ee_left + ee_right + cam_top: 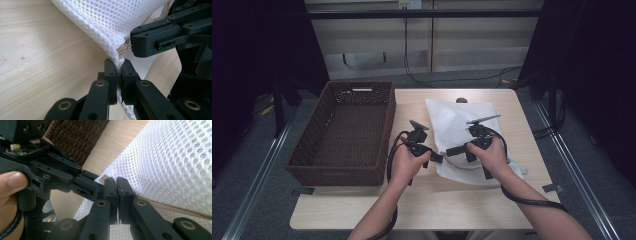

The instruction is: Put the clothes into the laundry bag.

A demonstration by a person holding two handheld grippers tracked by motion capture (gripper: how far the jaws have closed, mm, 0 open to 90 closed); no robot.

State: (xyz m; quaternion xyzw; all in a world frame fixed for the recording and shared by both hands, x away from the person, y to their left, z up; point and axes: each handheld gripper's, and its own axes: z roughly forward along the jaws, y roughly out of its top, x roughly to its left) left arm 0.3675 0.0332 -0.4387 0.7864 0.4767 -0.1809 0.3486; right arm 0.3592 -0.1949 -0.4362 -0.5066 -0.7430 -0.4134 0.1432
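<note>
White mesh bag (117, 17): your left hand-held gripper (119, 71) clamps its corner, right hand-held gripper (117, 185) clamps the zipper end; pull steadily.

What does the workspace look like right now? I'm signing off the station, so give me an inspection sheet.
Surface: pale wood table, bare at the front.
Job's things: white mesh bag lying flat, zipper end at its near corner.
Clutter: empty wicker basket on the left.
Grippers: left gripper shut on the bag's corner; right gripper shut on the bag's zipper edge.
Cables: one trails from each gripper; more on the floor behind.
Surroundings: dark curtains, pale cabinet.
</note>
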